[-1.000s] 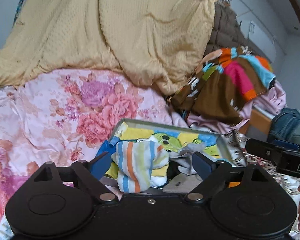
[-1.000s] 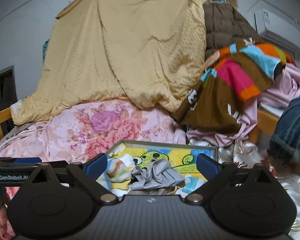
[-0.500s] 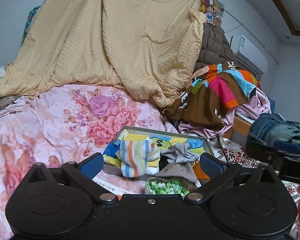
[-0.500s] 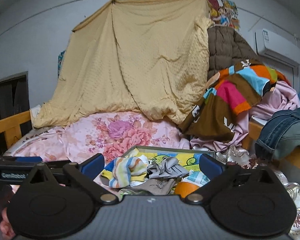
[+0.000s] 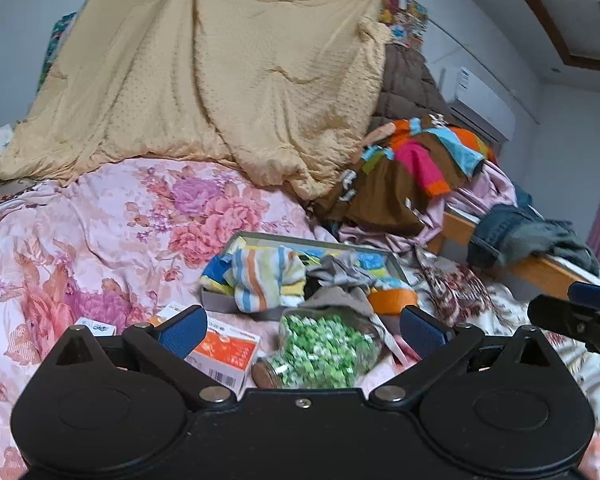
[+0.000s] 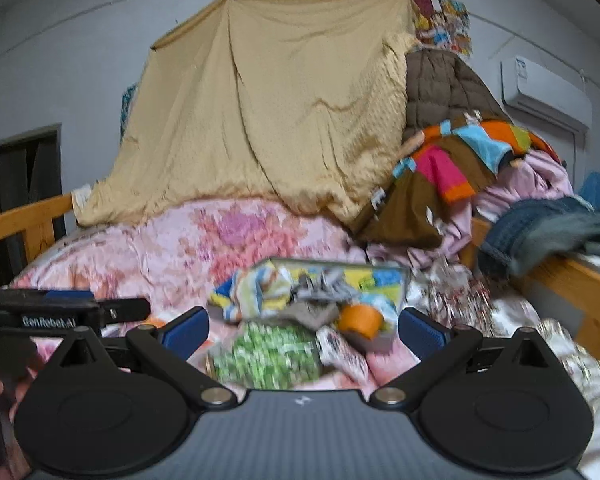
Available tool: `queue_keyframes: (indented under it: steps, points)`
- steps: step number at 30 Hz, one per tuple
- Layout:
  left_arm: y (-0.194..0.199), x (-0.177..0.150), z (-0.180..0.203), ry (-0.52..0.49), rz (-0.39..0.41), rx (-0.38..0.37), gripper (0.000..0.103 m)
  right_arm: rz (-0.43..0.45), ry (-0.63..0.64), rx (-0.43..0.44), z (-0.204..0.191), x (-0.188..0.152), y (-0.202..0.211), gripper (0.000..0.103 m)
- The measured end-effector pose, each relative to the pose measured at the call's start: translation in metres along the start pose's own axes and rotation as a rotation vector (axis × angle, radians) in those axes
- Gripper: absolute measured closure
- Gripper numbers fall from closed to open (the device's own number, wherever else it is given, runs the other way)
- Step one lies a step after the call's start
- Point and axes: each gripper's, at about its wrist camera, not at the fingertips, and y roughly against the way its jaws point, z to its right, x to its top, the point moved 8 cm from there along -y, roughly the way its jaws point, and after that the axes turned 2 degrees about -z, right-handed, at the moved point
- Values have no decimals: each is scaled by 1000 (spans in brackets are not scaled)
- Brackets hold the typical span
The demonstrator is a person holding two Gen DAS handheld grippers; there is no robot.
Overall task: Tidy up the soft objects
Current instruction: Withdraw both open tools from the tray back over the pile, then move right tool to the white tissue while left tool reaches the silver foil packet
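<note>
Both grippers, left [image 5: 303, 330] and right [image 6: 303, 328], gape empty; striped cloth [image 5: 266, 280] lies beyond (in tray [image 5: 260, 237]).

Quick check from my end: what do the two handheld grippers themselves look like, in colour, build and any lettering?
Both match: the left gripper and right gripper each have a black body with two round discs, black linkage arms on silver pivot pins, and blue ribbed finger pads. The right's top plate is ribbed grey. The left's side arm, seen from the right camera, bears white "GenRobot.AI" lettering.
</note>
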Motion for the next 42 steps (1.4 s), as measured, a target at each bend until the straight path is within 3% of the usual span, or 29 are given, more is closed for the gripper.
queue_keyframes:
  steps: [10,17,24,31,42]
  points:
    - [-3,-23,13,-50,-82,-84,1,-207,-85,-96,21,-46,6,0]
    - [-11,-36,23,-83,-140,-103,1,-308,-94,-103,26,-65,-9,0]
    - [-23,-50,31,-131,-197,-111,1,-344,-128,-113,33,-69,-17,0]
    - [-35,-64,34,-161,-235,-101,1,-406,-222,4,45,-69,-37,0]
    - [-55,-76,30,-162,-261,-82,1,-548,-168,123,76,-84,-93,0]
